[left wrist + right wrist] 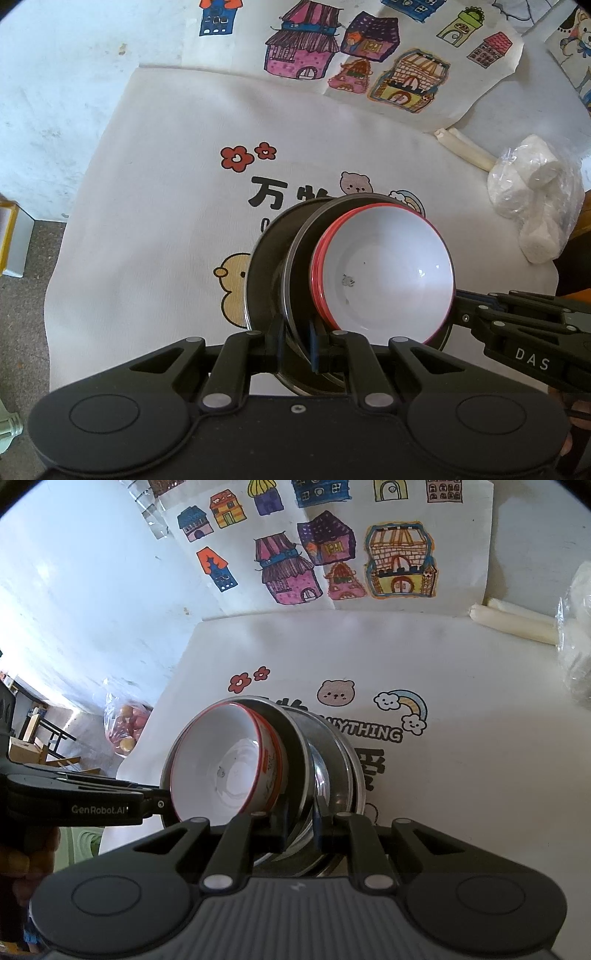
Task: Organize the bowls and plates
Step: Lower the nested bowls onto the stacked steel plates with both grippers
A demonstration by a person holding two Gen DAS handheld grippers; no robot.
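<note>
Held off the white printed cloth (155, 206), tilted steeply on edge: a nested stack of two dark metal plates (266, 266) with a red-rimmed white bowl (388, 269) seated inside the upper one. Round, shallow, dull grey steel for the plates, thin rolled rims, one rim offset to the left of the other in the left wrist view. Glossy white inside the bowl, with small dark specks and a faint mark near the bottom; red band around the lip, and red lettering on the outer wall visible from the right wrist view (229, 768). Open faces turned sideways, toward the right in the left wrist view and toward the left in the right wrist view, so the stack's axis runs roughly level rather than upright. Left gripper (297, 347) pressed onto the near edge of the plates, rim sandwiched between its black, blue-padded fingers (314, 345). Right gripper (301, 823) likewise clamped on the plate rims at the near edge, and seen in the left wrist view reaching in from the right. Stack placed above the middle of the cloth, over the cartoon prints. Farther back, a sheet of coloured house drawings (362, 62); at far right, two pale cylindrical sticks (465, 147) and a crinkled clear bag of white rolls (532, 195).
</note>
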